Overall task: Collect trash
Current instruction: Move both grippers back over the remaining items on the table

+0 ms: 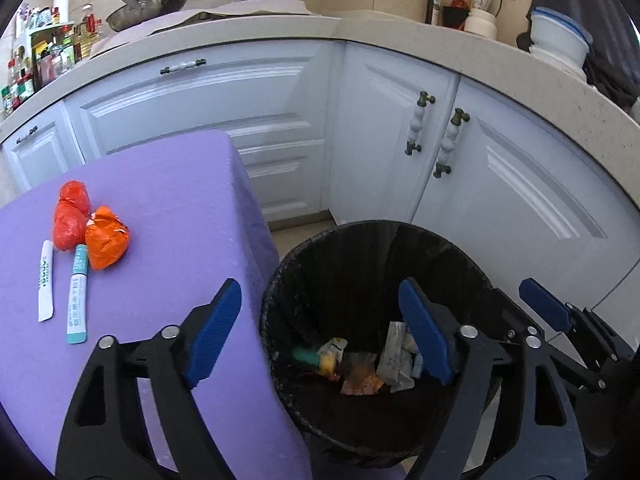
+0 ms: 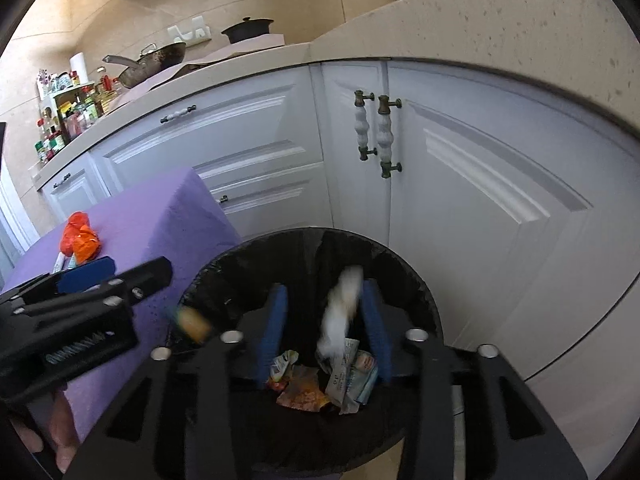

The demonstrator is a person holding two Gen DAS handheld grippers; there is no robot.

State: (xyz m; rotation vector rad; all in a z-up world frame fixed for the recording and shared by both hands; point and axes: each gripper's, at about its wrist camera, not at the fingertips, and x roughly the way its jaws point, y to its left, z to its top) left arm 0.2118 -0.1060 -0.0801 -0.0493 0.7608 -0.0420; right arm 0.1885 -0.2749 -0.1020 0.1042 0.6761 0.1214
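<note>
1. Bin [image 1: 360, 272], black-lined, on the floor beside the purple tabletop [image 1: 168, 208]; wrappers already lie at its bottom. It needs no handling.
2. Left gripper [image 1: 320, 336], spread wide and empty, straddles the tabletop edge and the bin rim. Right gripper [image 2: 326, 332], over the bin mouth, has its jaws apart; a blurred white scrap [image 2: 344, 312] sits between them, apparently dropping free (contact with the pads cannot be confirmed).
3. Three crumpled wads, two red [image 1: 71, 216] and one orange [image 1: 106, 240], touch one another on the tabletop. Judged light, soft and crinkly; pinch across the bulk, since a loose fold may slip.
4. Teal tube [image 1: 78, 296] and white tube [image 1: 46, 280], flat and parallel just beside the wads. Judged light, semi-stiff, smooth; grasp across the mid-body.
</note>
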